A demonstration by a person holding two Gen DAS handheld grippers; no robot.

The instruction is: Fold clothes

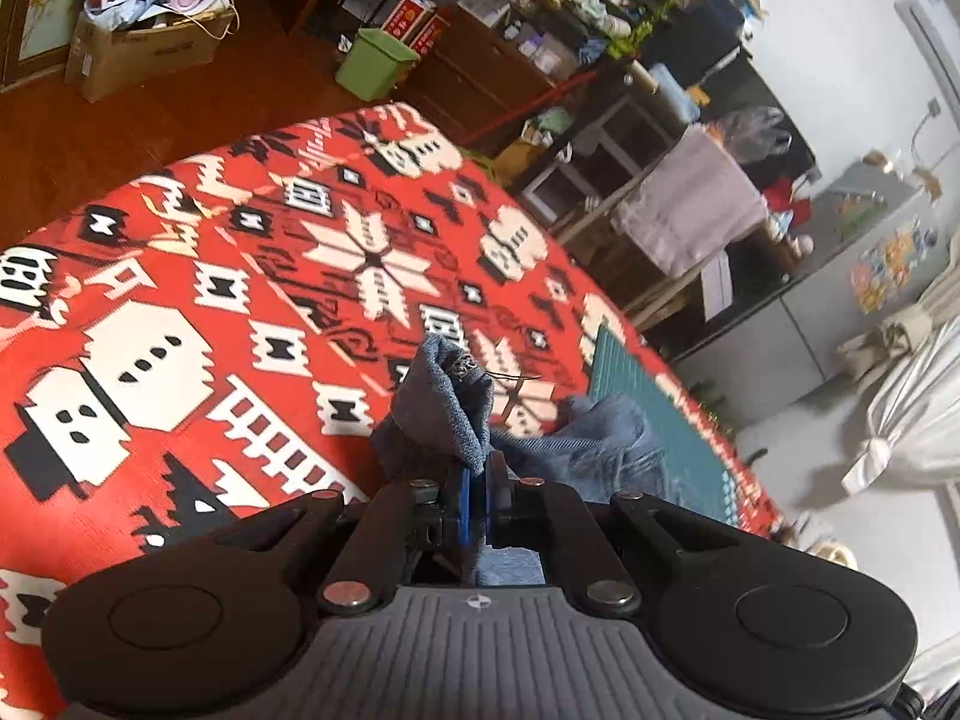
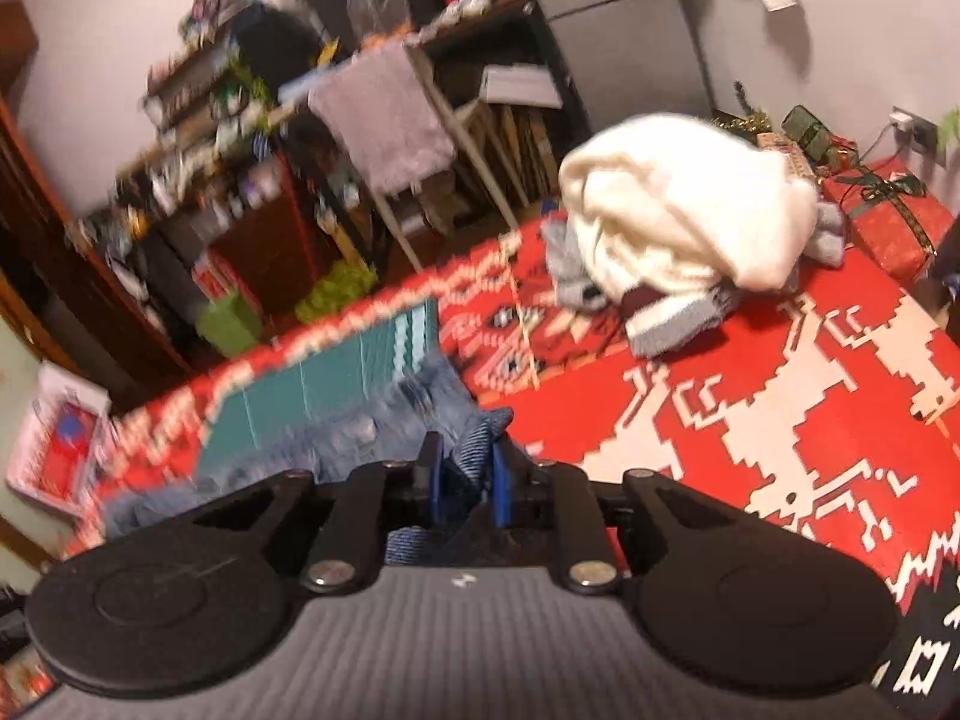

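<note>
A blue denim garment (image 1: 576, 450) lies bunched on the red patterned blanket (image 1: 180, 300), partly over a teal mat (image 1: 636, 378). My left gripper (image 1: 478, 489) is shut on a raised fold of the denim (image 1: 444, 408), which stands up between the blue pads. In the right wrist view the same denim garment (image 2: 384, 420) trails left over the teal mat (image 2: 336, 378). My right gripper (image 2: 465, 483) is shut on another fold of it, held above the blanket (image 2: 780, 420).
A pile of white and grey clothes (image 2: 678, 222) sits further back on the blanket. A red wrapped box (image 2: 888, 222) stands at the far right. Cluttered shelves (image 2: 228, 192), a green bin (image 1: 375, 63) and a cardboard box (image 1: 144, 48) surround the bed.
</note>
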